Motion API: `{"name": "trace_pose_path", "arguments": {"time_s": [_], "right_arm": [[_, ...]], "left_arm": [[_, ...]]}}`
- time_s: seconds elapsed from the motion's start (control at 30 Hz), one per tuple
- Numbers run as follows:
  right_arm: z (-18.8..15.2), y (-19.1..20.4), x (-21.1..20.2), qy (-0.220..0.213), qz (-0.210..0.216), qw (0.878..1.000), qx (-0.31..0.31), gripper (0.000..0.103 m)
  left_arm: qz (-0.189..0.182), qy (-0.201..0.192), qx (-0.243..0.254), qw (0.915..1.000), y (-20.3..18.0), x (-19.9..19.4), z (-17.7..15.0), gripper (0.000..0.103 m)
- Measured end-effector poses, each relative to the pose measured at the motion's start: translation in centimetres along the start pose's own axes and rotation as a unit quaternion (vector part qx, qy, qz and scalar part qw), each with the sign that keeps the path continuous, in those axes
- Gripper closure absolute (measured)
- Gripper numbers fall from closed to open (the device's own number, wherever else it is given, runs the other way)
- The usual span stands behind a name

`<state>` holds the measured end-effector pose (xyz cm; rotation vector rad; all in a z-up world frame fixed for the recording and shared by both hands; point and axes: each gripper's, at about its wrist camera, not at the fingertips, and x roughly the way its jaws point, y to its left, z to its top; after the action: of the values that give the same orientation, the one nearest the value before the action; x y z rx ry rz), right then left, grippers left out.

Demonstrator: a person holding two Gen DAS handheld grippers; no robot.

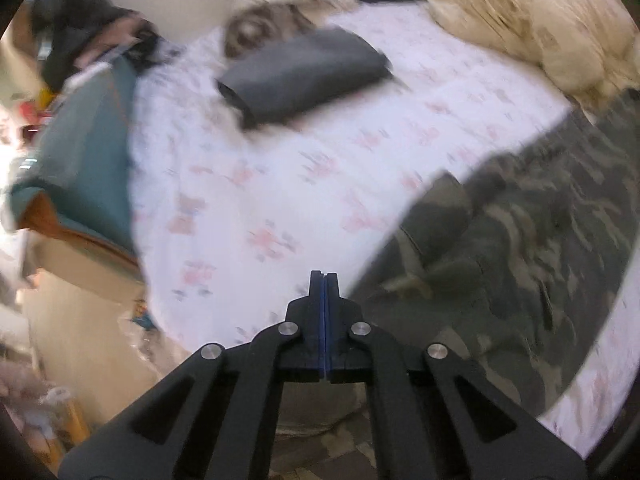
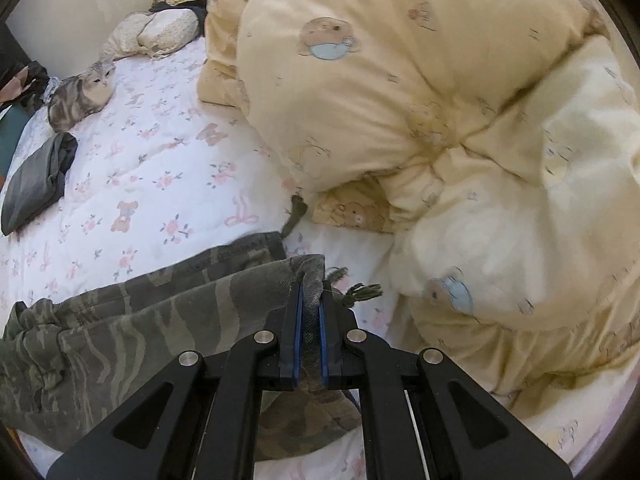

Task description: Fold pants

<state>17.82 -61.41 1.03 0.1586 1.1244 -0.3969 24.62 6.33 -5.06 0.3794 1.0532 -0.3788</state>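
On the far left of the bed, a teal cushion hung over the mattress edge, its top lost in blur and behind a dark sleeve. Next along the floral sheet lay one dark grey folded garment, and just behind it one grey tabby cat, sharp from the right wrist but only a smear from the left. The left gripper was clenched tight, its blue pads meeting with no cloth showing between them; whether a thin fold was caught lower down I could not tell. The camouflage pants, a single pair, sprawled across the near side of the bed, their lower end cut off by the frame. The right gripper pinched a bunched edge of them between its two fingers, a frayed drawstring tassel poking out beside it. Rightmost, one cream bear-print duvet was heaped high, hiding the sheet beneath.
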Motion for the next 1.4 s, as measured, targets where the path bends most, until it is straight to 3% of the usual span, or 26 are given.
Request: {"name": "trace_pose_path", "arguments": {"time_s": [0.13,0.2,0.27,0.37,0.47,0.53,0.57,0.6,0.67,0.77,0.87,1.07,1.27,1.4], "right_arm": [[0.1,1.7,1.5,0.015,-0.003,0.999,-0.028,0.097],[0.0,2.0,2.2,0.020,-0.005,0.999,-0.030,0.097],[-0.1,2.1,2.7,0.023,-0.003,0.999,-0.027,0.097],[-0.2,2.1,3.3,0.027,-0.003,0.999,-0.028,0.097],[-0.2,2.2,3.6,0.028,-0.006,0.999,-0.033,0.097],[-0.2,2.0,3.7,0.026,-0.005,0.999,-0.028,0.097],[-0.2,2.0,3.7,0.026,-0.004,0.999,-0.028,0.097],[-0.3,2.0,3.8,0.025,-0.004,0.999,-0.028,0.097],[-0.3,1.9,3.8,0.026,-0.006,0.999,-0.030,0.097],[-0.6,1.5,3.5,0.022,-0.006,0.999,-0.027,0.097],[-0.8,1.0,2.6,0.012,-0.002,1.000,-0.024,0.097],[-0.5,0.0,0.2,-0.015,0.011,1.000,-0.001,0.097],[0.8,0.2,1.9,-0.007,-0.007,1.000,-0.006,0.097],[2.4,0.1,6.0,0.009,-0.019,1.000,-0.008,0.097]], "left_arm": [[-0.065,0.034,0.019,0.9971,-2.0,1.6,-0.4,0.096],[-0.091,0.058,0.039,0.9934,-3.2,2.7,-0.6,0.054],[-0.086,0.071,0.083,0.9903,-5.0,3.3,-0.7,0.039],[-0.035,0.083,0.141,0.9859,-6.3,4.7,-0.1,0.039],[-0.026,0.088,0.137,0.9863,-5.7,5.6,0.9,0.041],[-0.076,0.101,0.133,0.9830,-5.8,6.4,1.1,0.060],[-0.094,0.116,0.158,0.9761,-6.7,6.8,0.9,0.085],[-0.091,0.121,0.180,0.9720,-7.6,7.0,0.6,0.095],[-0.078,0.117,0.213,0.9669,-8.8,6.9,0.0,0.100],[-0.048,0.079,0.225,0.9700,-9.2,5.3,-0.3,0.102],[-0.047,0.026,0.180,0.9822,-7.9,1.9,0.1,0.102],[-0.021,-0.035,0.135,0.9899,-6.5,-3.3,0.1,0.102],[0.007,-0.014,0.105,0.9943,-4.7,-0.8,1.7,0.102],[0.033,0.015,0.089,0.9954,-3.9,3.0,2.6,0.103]]}}
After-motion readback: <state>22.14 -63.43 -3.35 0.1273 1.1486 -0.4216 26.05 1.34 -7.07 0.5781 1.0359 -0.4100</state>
